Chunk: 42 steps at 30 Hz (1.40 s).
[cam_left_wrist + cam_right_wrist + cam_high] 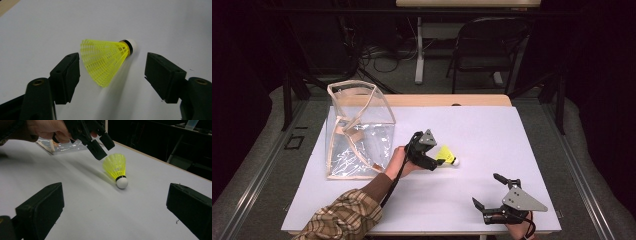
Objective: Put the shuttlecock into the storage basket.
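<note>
1. Worktop point(512, 130): white sheet, flat and bare around the target, so room to come in low without snagging anything.
2. Clear bag point(357, 130): standing at the far left of the worktop, mouth up, well apart from the target; probably the destination, though only a guess.
3. Left tool point(435, 161): jaws wide apart, straddling the shuttlecock's skirt, touching nothing yet as far as visible; in the left gripper view point(112, 75) one jaw just beside the skirt's rim, the other near the cork end.
4. Right tool point(490, 192): near the front right edge, jaws wide, holding nothing, well apart from the target.
5. Yellow shuttlecock point(447, 156): lying on its side mid-worktop, white cork point(122, 183) pointing toward the right tool.
6. To do the step well: lower a touch, centre the jaws on the skirt near the cork where stiffer, close gently to avoid crushing the mesh, then lift straight.
</note>
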Each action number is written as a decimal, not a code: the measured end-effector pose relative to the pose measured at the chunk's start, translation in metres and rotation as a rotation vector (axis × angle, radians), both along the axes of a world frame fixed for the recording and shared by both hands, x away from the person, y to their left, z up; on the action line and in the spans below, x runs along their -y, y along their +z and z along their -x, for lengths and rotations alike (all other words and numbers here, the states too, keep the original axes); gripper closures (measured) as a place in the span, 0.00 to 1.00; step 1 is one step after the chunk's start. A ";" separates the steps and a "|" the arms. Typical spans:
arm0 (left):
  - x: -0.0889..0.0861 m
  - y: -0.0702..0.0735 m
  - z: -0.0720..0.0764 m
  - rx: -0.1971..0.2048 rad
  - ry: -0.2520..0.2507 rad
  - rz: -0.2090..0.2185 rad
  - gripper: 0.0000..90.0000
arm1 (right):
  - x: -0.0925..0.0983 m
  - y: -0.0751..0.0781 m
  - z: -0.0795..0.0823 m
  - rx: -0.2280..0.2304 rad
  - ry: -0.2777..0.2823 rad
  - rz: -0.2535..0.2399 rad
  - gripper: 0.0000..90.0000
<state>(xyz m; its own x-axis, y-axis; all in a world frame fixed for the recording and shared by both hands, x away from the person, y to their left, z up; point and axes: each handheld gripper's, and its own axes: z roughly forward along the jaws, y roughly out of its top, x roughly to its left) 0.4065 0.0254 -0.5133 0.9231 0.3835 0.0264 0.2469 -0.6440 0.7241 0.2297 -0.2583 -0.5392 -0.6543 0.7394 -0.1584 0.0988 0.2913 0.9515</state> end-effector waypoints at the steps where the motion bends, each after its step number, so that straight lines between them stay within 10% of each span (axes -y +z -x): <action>1: 0.002 -0.002 -0.001 -0.002 -0.002 -0.013 0.36 | 0.000 0.000 0.000 0.002 0.000 0.000 0.01; 18: 0.008 -0.010 -0.010 -0.036 -0.050 -0.032 0.62 | -0.001 -0.001 0.000 -0.003 -0.001 0.007 0.01; 42: 0.014 -0.003 -0.006 0.019 -0.208 -0.055 0.98 | -0.001 -0.001 0.000 -0.006 -0.005 0.014 0.02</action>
